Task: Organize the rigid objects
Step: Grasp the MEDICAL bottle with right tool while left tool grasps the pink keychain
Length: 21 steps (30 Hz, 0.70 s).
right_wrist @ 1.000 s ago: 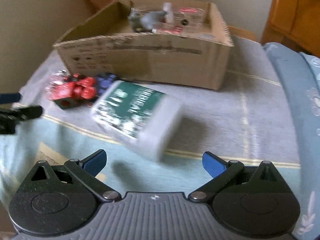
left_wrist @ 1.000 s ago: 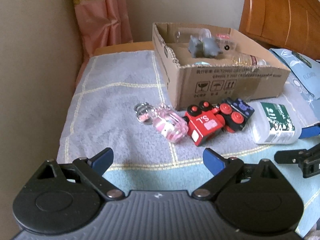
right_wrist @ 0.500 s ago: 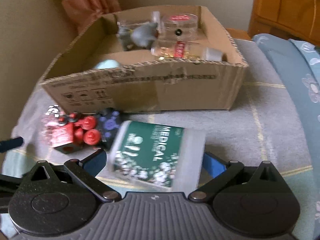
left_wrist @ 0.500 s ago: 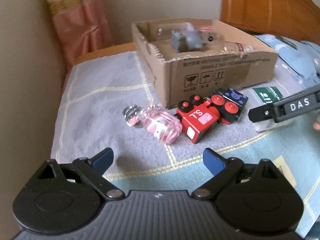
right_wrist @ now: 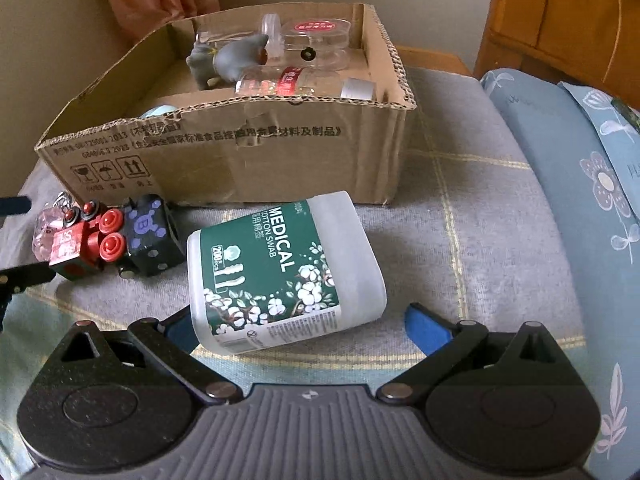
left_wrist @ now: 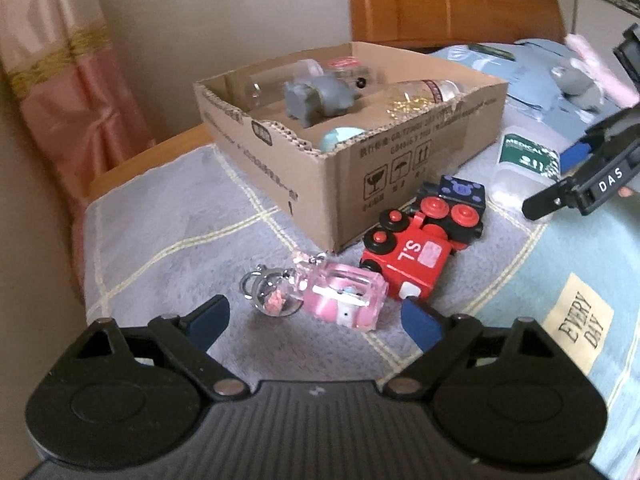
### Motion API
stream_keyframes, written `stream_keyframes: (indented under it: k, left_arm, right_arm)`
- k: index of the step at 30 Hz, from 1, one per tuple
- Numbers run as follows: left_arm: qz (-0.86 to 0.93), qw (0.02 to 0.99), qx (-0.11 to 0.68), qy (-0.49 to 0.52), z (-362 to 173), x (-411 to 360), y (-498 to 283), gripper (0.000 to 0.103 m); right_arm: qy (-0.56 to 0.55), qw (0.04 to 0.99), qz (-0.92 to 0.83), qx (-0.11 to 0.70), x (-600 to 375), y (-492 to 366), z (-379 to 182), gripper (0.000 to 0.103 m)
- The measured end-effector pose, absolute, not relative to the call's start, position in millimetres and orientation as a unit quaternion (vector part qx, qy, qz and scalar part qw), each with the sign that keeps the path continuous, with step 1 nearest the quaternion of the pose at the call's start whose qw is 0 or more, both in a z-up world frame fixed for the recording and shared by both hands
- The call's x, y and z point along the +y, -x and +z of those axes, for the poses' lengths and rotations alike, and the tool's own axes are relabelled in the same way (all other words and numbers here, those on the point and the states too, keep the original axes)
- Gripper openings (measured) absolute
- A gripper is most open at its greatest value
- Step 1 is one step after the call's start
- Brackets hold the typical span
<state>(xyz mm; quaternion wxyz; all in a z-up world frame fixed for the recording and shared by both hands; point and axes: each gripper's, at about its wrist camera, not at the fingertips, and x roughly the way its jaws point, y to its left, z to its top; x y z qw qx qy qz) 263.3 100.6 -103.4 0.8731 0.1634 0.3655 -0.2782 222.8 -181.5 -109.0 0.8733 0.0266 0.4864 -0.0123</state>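
A cardboard box (right_wrist: 248,152) stands on the blanket and holds a grey toy animal (right_wrist: 228,60), clear bottles and a clear case. A white cotton swab tub (right_wrist: 280,272) with a green label lies on its side in front of it. My right gripper (right_wrist: 304,324) is open, its jaws on either side of the tub's near end, apart from it. A red and black toy train (left_wrist: 424,240) and a pink clear keychain (left_wrist: 340,300) lie left of the tub. My left gripper (left_wrist: 316,320) is open, just short of the keychain. The box (left_wrist: 360,152) also shows in the left wrist view.
A grey and blue checked blanket (left_wrist: 172,240) covers the surface. A blue floral pillow (right_wrist: 580,184) lies on the right. A wooden headboard (right_wrist: 560,12) stands behind it. A pink curtain (left_wrist: 72,92) hangs at the back left by the wall. My right gripper (left_wrist: 576,184) shows in the left wrist view.
My right gripper has moved forward until the tub lies between its open jaws. My left gripper has moved closer to the keychain and train and turned right.
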Motion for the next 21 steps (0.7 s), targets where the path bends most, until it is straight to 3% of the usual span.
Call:
stream_keyframes:
  k: [13, 21]
  left_arm:
    - [-0.328, 0.859, 0.347, -0.185, -110.3, 94.0, -268.4, 0.088]
    - [-0.347, 0.854, 0.341, -0.185, -108.1, 93.8, -273.0, 0.061]
  right_arm:
    - [0.005, 0.878, -0.005, 0.478, -174.7, -227.7, -112.7, 0.103]
    - [0.006, 0.882, -0.005, 0.470, -175.3, -226.3, -113.9, 0.103]
